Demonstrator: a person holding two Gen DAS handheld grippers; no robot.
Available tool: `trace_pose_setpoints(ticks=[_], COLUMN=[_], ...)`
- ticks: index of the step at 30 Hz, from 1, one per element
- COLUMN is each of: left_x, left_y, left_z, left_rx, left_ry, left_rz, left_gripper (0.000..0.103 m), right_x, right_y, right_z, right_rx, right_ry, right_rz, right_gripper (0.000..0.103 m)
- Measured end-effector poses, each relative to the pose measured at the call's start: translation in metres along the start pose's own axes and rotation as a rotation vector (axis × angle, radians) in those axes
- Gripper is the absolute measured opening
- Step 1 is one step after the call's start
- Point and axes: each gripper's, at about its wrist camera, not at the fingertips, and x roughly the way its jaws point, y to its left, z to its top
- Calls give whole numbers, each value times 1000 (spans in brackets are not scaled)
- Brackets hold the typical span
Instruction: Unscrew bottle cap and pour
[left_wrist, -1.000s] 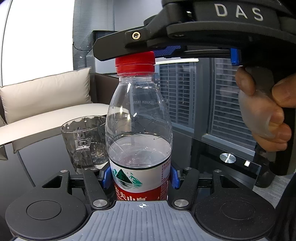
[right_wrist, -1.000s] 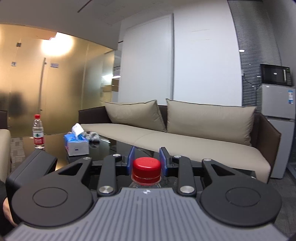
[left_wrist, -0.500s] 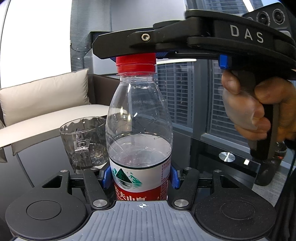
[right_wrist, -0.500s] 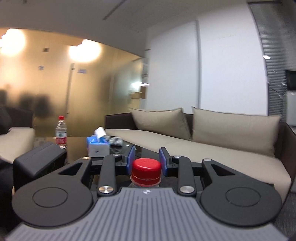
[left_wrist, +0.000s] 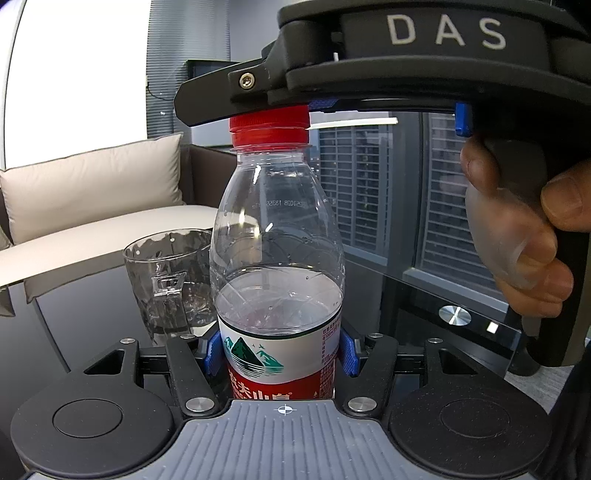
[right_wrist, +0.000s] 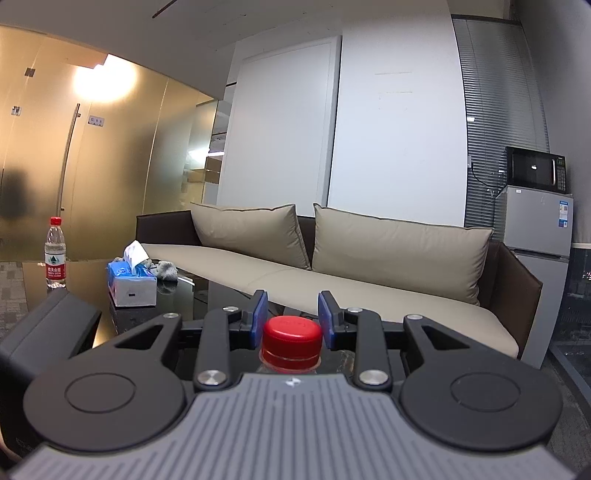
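Observation:
A clear water bottle (left_wrist: 277, 258) with a red-and-white label stands upright, about half full. My left gripper (left_wrist: 280, 354) is shut on its lower body at the label. Its red cap (left_wrist: 269, 127) sits on the neck, slightly raised above the red ring. My right gripper (right_wrist: 291, 319) comes in from the right and is shut on the cap (right_wrist: 291, 332), its blue pads (right_wrist: 258, 317) against both sides. A clear glass mug (left_wrist: 168, 280) stands on the dark table just left of and behind the bottle.
The dark glass table (left_wrist: 424, 295) ends at an edge to the right. A beige sofa (right_wrist: 369, 266) lies behind. A tissue box (right_wrist: 131, 282) and a second water bottle (right_wrist: 55, 253) stand far off on the table.
My right gripper has swung back and forth around the cap, twisting it. The cap now sits slightly higher and tilted on the neck. The bottle and left gripper have stayed put.

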Motion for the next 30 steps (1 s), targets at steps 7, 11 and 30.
trace_pose_setpoints(ticks=[7, 11, 30], left_x=[1, 1, 0], left_y=[-1, -3, -3], left_z=[0, 0, -1], left_rx=[2, 7, 30], left_ry=[0, 0, -13], left_rz=[2, 1, -24], left_gripper=[55, 55, 55], right_x=[2, 2, 5], right_y=[-6, -8, -45], right_z=[-1, -1, -7], right_rx=[49, 57, 55], right_ry=[7, 10, -32], right_rz=[25, 37, 294], right_gripper=[32, 32, 31])
